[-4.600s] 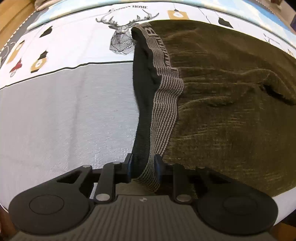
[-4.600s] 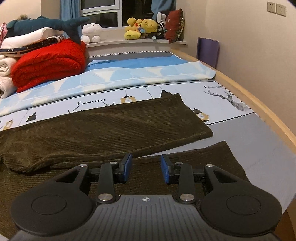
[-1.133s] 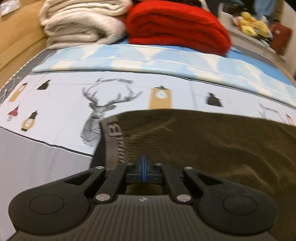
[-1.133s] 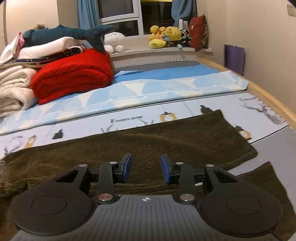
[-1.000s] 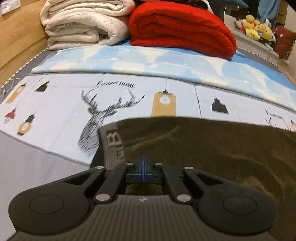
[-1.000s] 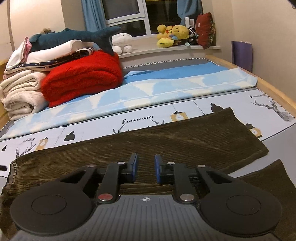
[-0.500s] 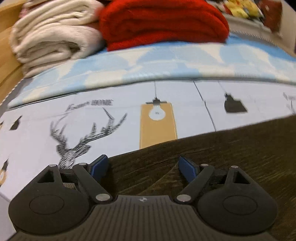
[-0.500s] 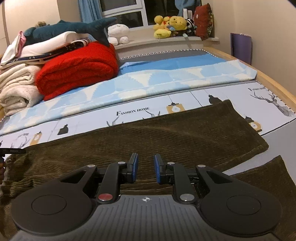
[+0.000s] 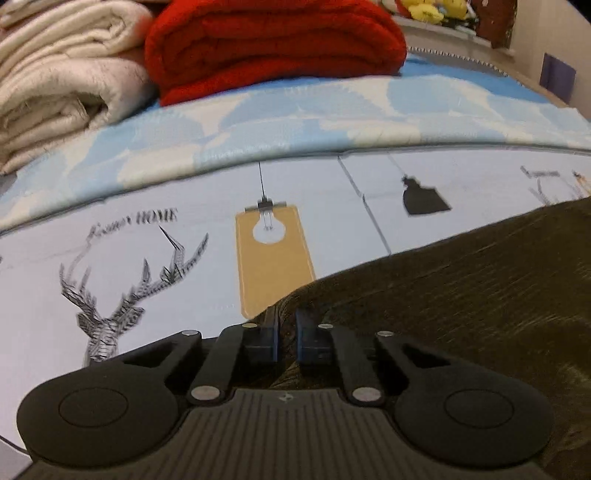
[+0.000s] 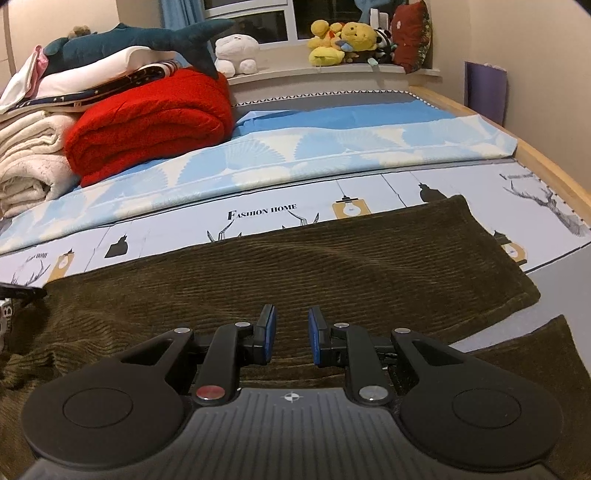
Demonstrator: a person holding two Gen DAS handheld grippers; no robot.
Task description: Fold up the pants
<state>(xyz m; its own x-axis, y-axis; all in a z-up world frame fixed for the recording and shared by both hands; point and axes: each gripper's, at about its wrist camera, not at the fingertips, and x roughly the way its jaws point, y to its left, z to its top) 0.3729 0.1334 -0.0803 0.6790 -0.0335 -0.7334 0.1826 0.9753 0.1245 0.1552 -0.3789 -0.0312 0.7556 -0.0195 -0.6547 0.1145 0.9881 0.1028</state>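
The left tool (image 9: 286, 334), wide apart a moment ago, is now nearly closed on the pants (image 9: 461, 295) edge on the bed (image 9: 147, 266) — probably gripped. The right tool (image 10: 290, 334) is held apart — next fold ready.

A bed (image 10: 554, 173) with a wooden edge fills the room, spread with a printed sheet (image 10: 258, 214). Folded red (image 10: 155, 118) and cream blankets (image 10: 29, 162) sit below a dark window (image 10: 247, 18), its sill (image 10: 332, 70) lined with soft toys (image 10: 343, 40).

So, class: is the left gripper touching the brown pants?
Touching. In the left wrist view the left gripper has its fingers closed narrowly on an edge of the pants, with fabric filling the slot between them.
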